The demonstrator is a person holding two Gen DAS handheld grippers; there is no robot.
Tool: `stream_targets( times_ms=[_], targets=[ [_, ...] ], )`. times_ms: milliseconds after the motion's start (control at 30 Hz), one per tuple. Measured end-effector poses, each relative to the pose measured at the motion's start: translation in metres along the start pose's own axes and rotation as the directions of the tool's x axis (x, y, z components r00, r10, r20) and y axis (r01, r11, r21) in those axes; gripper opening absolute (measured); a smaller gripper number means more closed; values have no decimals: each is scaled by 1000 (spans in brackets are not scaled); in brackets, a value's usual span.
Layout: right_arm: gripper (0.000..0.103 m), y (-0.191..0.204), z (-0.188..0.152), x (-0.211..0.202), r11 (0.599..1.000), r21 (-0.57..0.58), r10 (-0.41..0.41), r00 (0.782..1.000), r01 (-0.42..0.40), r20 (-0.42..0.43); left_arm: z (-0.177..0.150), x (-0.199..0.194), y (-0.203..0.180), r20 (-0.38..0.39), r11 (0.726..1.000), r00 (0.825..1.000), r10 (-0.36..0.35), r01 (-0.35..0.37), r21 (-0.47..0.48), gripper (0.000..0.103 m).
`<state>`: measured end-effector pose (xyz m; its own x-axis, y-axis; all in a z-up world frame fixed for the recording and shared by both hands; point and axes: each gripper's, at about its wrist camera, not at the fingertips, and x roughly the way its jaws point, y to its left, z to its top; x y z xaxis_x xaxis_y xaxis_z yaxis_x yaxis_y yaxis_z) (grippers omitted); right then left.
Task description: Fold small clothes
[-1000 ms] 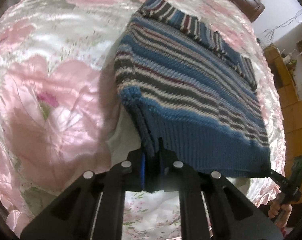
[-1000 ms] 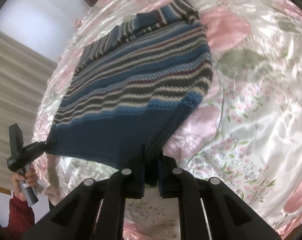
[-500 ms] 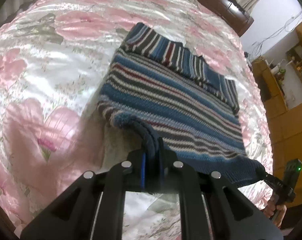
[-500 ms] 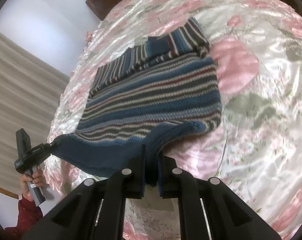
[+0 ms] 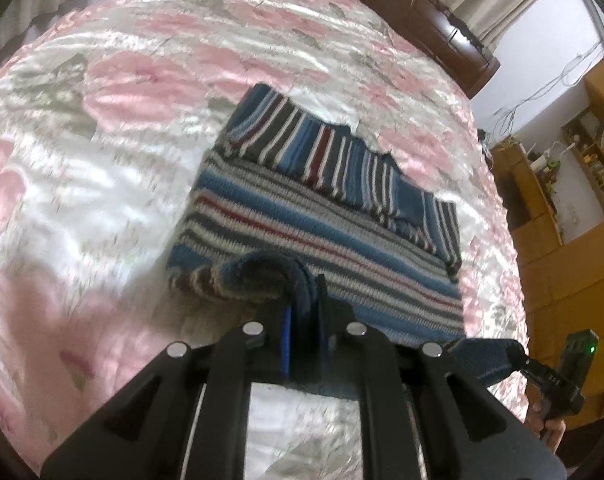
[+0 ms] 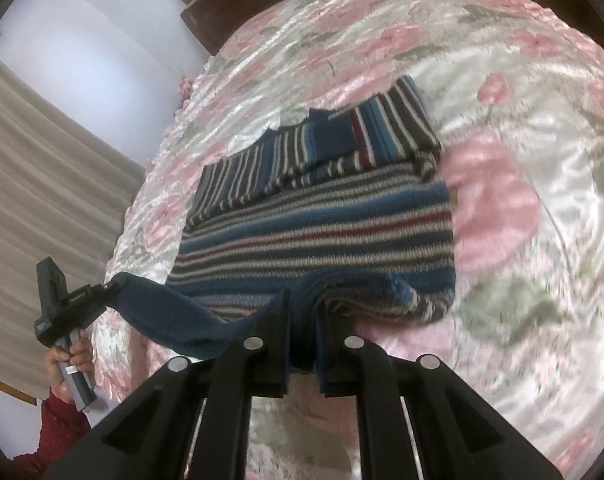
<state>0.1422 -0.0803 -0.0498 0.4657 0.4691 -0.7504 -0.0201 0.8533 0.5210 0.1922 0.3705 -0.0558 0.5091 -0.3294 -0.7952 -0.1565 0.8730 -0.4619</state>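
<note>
A striped knit sweater (image 5: 314, 216) is spread on a pink floral bedspread (image 5: 102, 128), with its plain blue hem lifted off the cloth and carried toward the collar end. The left gripper (image 5: 304, 316) is clamped on one hem corner, several knit layers being pinched between its jaws; the right gripper (image 6: 304, 320) is likewise clamped on the other corner, and the hem band hangs slack between the two. The sweater is judged to be soft, thick and fairly light, sagging wherever it is unsupported, and likely to grip itself but slide readily on the glossy bedspread. The hem corners are judged the right places to be held, since the edge can then be kept taut and level. The body stripes are seen running across both views, parallel to the held hem; the striped sleeves (image 6: 322, 148) are folded across the far end. The long axis cannot be told with certainty, though the sweater appears wider across than deep.
</note>
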Motion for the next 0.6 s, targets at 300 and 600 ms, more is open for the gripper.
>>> stream_targets(
  times_ms=[300, 600],
  targets=[
    [9, 3, 74, 22, 1000, -15, -18, 1000, 18, 17, 75, 36, -23, 63, 1000, 998, -17, 17, -3, 9],
    [9, -12, 142, 71, 999, 6, -40, 999, 40, -13, 132, 90, -38, 68, 1000, 998, 7, -8, 14, 9]
  ],
)
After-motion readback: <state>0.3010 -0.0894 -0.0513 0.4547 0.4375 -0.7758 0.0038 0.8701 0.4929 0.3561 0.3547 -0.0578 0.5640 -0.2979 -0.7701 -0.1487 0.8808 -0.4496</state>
